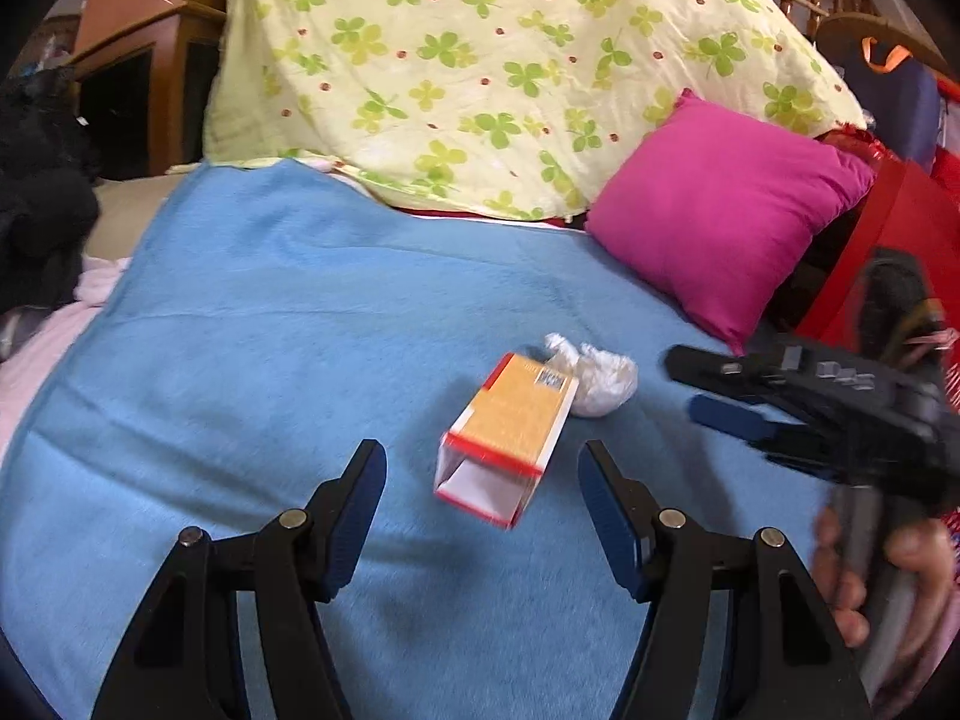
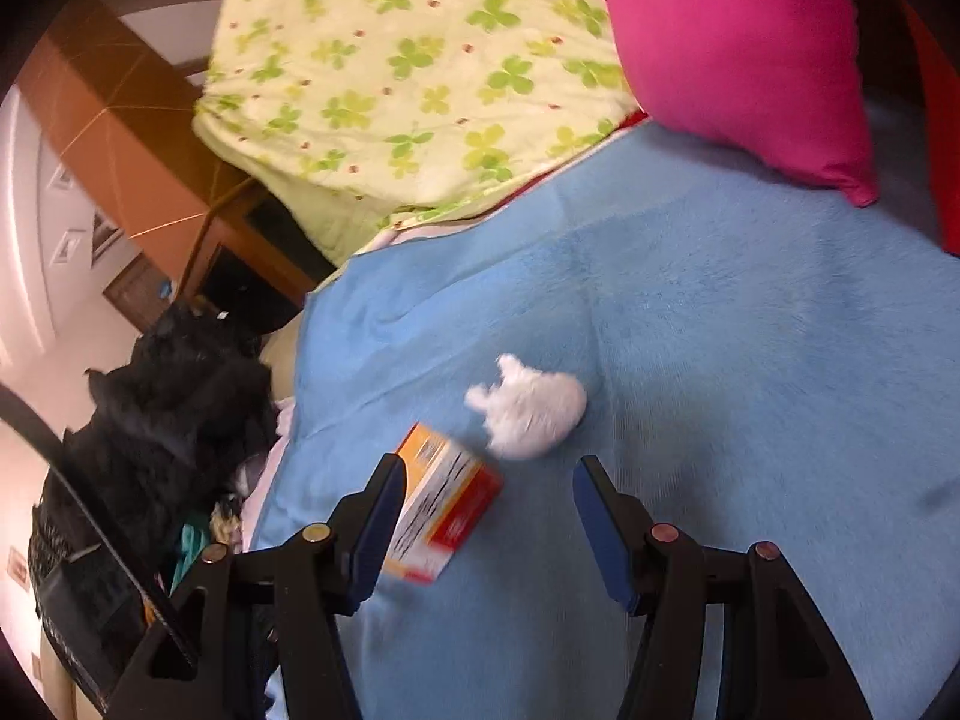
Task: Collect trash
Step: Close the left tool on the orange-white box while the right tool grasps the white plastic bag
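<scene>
An orange, red and white carton box (image 1: 507, 435) lies on the blue blanket (image 1: 288, 312) with its open end toward me. A crumpled white tissue (image 1: 597, 381) lies just behind it, touching it. My left gripper (image 1: 483, 471) is open and empty, with the box's near end between its fingertips. In the right wrist view the box (image 2: 441, 510) lies by the left finger and the tissue (image 2: 528, 408) lies ahead. My right gripper (image 2: 486, 492) is open and empty; it also shows in the left wrist view (image 1: 708, 387), to the right of the tissue.
A magenta cushion (image 1: 720, 216) and a clover-print quilt (image 1: 480, 60) lie at the back of the bed. A black fluffy thing (image 2: 174, 408) sits off the blanket's left edge. A red bag (image 1: 888, 228) stands at the right. A wooden cabinet (image 1: 144, 78) is behind.
</scene>
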`<act>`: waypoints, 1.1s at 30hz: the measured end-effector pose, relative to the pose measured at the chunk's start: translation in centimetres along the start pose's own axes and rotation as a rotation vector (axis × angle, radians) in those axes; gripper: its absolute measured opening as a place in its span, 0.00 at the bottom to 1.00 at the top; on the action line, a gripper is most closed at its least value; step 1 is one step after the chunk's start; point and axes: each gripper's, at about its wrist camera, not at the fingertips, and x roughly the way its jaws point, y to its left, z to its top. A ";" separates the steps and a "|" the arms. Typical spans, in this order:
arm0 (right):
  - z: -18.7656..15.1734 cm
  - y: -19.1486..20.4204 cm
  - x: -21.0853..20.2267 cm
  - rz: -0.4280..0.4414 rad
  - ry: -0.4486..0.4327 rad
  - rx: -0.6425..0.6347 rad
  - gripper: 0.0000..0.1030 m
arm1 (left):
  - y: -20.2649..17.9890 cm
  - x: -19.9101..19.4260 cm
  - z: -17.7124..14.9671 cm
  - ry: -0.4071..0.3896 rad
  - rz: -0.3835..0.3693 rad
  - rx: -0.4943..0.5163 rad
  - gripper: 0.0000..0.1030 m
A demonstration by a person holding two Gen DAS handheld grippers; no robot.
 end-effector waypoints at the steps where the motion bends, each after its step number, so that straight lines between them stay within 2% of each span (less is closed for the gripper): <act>1: 0.3 -0.1 0.6 -0.002 0.004 0.001 0.62 | 0.2 0.4 0.3 0.004 -0.027 -0.014 0.69; 6: 1.5 -1.5 3.1 -0.019 0.009 0.065 0.64 | 0.5 2.1 1.1 0.017 -0.077 -0.054 0.72; 13: 2.2 -2.0 4.9 0.008 0.022 0.111 0.66 | -0.5 4.8 1.0 0.079 -0.044 0.010 0.73; 17: 2.1 -2.1 6.4 -0.033 0.043 0.120 0.66 | -0.6 5.8 0.8 0.105 -0.035 0.022 0.73; 20: 2.0 -1.5 6.4 -0.061 0.014 0.086 0.66 | -0.3 6.3 0.7 0.117 -0.037 0.011 0.73; 22: 1.9 -1.4 6.5 -0.064 0.012 0.071 0.56 | 0.1 6.4 0.7 0.121 -0.044 -0.009 0.73; 23: 1.8 -1.3 6.6 -0.074 0.019 0.055 0.43 | 0.2 6.4 0.7 0.123 -0.046 -0.016 0.73; 27: 1.6 -1.5 6.2 -0.074 0.017 0.054 0.38 | 0.7 6.4 0.6 0.137 -0.059 -0.045 0.58; 29: 1.6 -1.5 5.4 -0.063 0.003 0.052 0.34 | 0.8 6.2 0.5 0.131 -0.058 -0.062 0.57; 33: 1.7 -1.0 3.7 -0.060 -0.025 0.031 0.34 | 0.5 5.1 0.3 0.121 -0.036 -0.046 0.56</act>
